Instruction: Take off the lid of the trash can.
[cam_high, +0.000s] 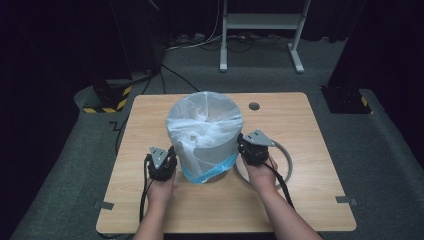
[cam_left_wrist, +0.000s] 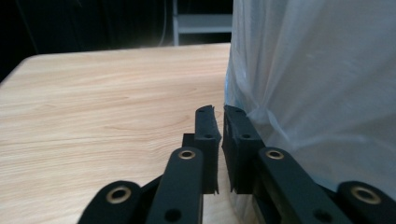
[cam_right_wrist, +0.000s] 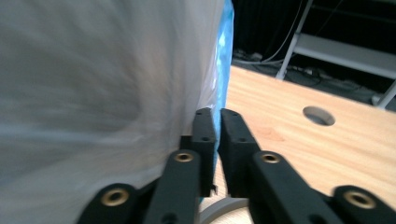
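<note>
A pale wooden table (cam_high: 300, 150) takes up most of my high view, with dark floor around it. Near its middle stands a round bin (cam_high: 210, 172) lined with a thin white plastic bag (cam_high: 202, 125); the bag is folded over the rim and hangs down the outside, and a blue edge of it shows near the base. A grey ring (cam_high: 287, 155) lies flat on the table just right of the bin.

My two hands come in from the bottom edge, one on each side of the bin. The left gripper (cam_left_wrist: 220, 119) sits low at the bin's left flank, its jaws almost together with a thin gap between them; the bag hangs just beside its right jaw, but nothing lies in the gap. The right gripper (cam_right_wrist: 217, 122) mirrors it on the right flank, jaws also nearly closed and empty, with the blue edge of the bag just behind the tips.

I judge this as the moment beside the draped bag before any grip on it. My next move calls for spreading each pair of jaws and pinching the loose plastic.
</note>
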